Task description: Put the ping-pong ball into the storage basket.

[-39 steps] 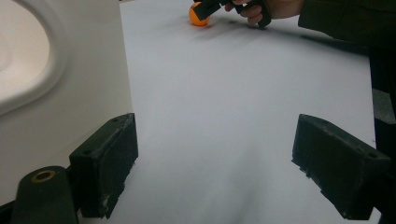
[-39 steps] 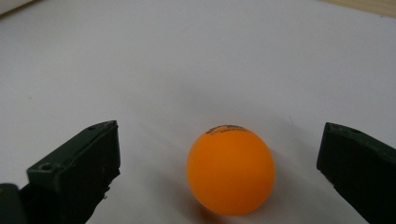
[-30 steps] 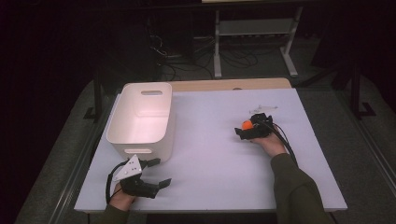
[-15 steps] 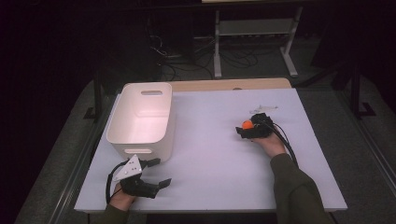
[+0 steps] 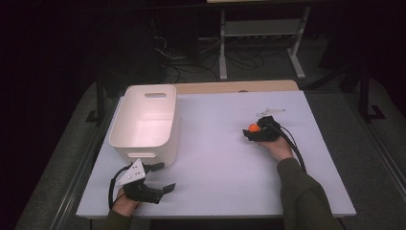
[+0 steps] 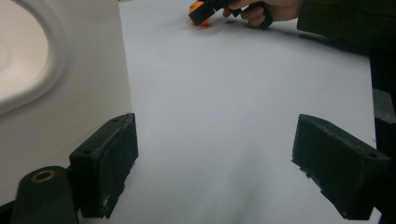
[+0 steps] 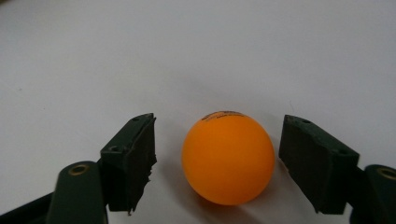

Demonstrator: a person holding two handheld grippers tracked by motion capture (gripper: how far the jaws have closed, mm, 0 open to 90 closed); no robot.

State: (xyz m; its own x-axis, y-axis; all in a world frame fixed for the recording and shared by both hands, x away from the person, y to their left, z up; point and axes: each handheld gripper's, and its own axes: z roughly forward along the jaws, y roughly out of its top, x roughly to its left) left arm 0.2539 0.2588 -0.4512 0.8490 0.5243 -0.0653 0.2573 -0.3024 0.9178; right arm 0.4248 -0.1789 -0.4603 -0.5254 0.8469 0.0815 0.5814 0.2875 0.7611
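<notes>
Your right gripper (image 7: 217, 154) has the ball (image 7: 228, 157) sitting between its jaws, low on the table (image 7: 196, 56). The jaws have just been closing in on it, but a narrow gap shows on either side of the ball, so neither pad presses on it yet. The ball rests on the table, a little closer to the jaw on the right of that view than to the one on the left. Printed text runs along the top of the ball, facing away from the gripper.

From above, the same gripper (image 5: 252, 132) lies low on the table with the orange ball (image 5: 253, 128) at its tip, and your right hand (image 5: 274, 143) is just behind it.

Your left gripper (image 6: 217, 168) stands wide open with nothing between its jaws, just bare table. The bin (image 6: 28, 70) is just beside its left jaw. Far ahead of it, your right hand (image 6: 261, 9) holds the other gripper over the ball (image 6: 204, 23).
</notes>
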